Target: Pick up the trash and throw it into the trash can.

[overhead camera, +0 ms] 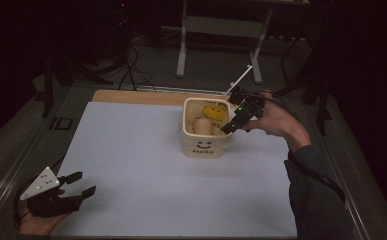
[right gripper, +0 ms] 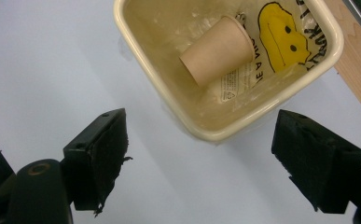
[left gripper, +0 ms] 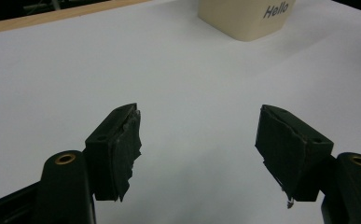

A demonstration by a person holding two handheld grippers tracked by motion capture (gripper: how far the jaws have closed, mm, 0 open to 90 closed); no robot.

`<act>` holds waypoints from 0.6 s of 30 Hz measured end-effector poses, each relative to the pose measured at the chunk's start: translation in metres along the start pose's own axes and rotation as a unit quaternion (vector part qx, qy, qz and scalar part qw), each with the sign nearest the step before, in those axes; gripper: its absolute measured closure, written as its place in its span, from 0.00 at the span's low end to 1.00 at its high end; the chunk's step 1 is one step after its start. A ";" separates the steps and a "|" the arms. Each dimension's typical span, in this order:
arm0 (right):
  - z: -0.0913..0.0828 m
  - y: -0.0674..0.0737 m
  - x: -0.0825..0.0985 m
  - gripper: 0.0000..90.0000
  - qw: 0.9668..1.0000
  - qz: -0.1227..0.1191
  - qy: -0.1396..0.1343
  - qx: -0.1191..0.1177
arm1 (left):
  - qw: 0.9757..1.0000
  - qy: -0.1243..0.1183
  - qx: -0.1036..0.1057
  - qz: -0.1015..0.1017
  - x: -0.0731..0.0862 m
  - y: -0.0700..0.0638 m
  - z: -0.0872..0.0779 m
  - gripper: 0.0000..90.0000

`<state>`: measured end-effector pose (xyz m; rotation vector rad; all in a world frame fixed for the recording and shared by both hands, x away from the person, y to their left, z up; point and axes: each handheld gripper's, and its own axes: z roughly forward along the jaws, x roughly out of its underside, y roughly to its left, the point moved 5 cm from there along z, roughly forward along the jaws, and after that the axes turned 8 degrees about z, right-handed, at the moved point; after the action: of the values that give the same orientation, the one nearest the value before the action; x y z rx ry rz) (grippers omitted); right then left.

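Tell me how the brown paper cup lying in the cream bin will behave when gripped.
The brown paper cup looks thin-walled, so it would probably crush under a hard squeeze. It lies on its side on a crinkled plastic bag inside the cream bin, so it may roll or slide. It is likely very light. The right gripper hangs open above it.

Bin (left gripper: 246,18) cropped by top edge

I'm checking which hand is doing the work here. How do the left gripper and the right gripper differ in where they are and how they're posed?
The left gripper lies low at the near left corner of the white sheet, far from the cream bin; the right gripper hangs at the bin's rim, above the paper cup lying inside. The left points across the sheet, the right slants downward. Both are open and hold nothing.
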<state>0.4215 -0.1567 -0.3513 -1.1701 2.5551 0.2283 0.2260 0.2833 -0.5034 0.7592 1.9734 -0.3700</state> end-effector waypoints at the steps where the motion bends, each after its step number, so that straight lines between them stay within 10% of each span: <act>1: 0.000 0.000 0.001 0.20 1.000 -0.001 -0.001 0.001 | 1.000 0.000 0.000 0.000 0.000 0.000 0.000 0.34; 18: 0.004 -0.004 0.026 0.20 1.000 0.006 -0.016 0.000 | 1.000 0.000 0.000 -0.001 0.000 0.000 0.000 0.34</act>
<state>0.4093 -0.1768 -0.3646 -1.1415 2.5349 0.2489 0.2258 0.2834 -0.5037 0.7566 1.9742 -0.3713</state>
